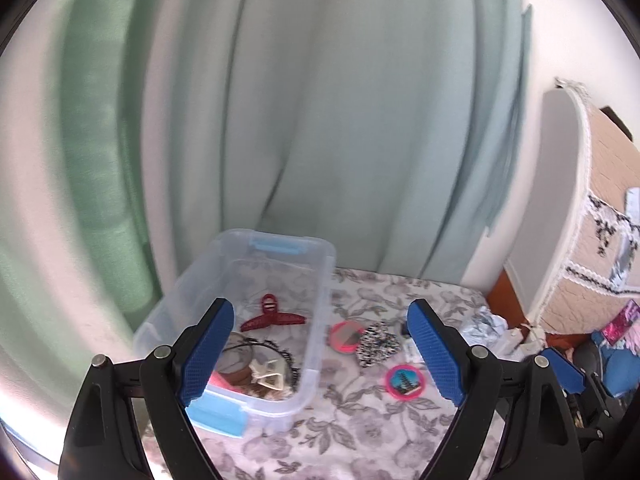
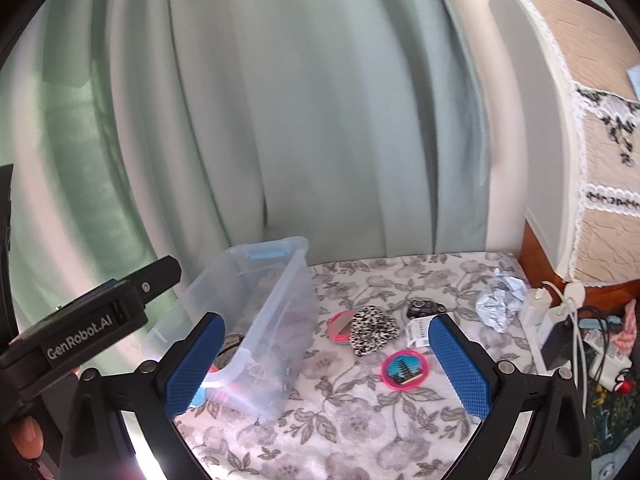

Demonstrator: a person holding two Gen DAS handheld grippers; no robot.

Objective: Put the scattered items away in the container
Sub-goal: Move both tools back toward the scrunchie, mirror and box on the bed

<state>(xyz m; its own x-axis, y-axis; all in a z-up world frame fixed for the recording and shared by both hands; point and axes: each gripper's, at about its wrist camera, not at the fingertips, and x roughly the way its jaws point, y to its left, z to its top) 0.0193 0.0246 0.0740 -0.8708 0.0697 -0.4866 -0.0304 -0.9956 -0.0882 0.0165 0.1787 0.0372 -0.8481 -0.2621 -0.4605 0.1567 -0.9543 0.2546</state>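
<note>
A clear plastic container [image 1: 320,280] with blue latches stands on the floral cloth; it also shows in the right wrist view [image 2: 280,304]. Inside lie a red claw clip [image 1: 272,316], a black headband [image 1: 276,348] and a cream clip [image 1: 268,372]. On the cloth to its right lie a pink round mirror [image 1: 346,336], a leopard-print pouch [image 1: 378,344] and a pink-rimmed round picture disc [image 1: 405,379]; the disc shows in the right wrist view [image 2: 405,369] too. My left gripper [image 1: 320,352] is open and empty above the container's right rim. My right gripper [image 2: 326,364] is open and empty above the cloth.
Crumpled foil [image 2: 500,304], a small dark object [image 2: 424,307] and a white tag [image 2: 418,332] lie at the right. White chargers and cables [image 2: 560,320] sit by the bed edge. Green curtains [image 2: 280,120] hang behind. The left gripper's body [image 2: 80,328] is at the left.
</note>
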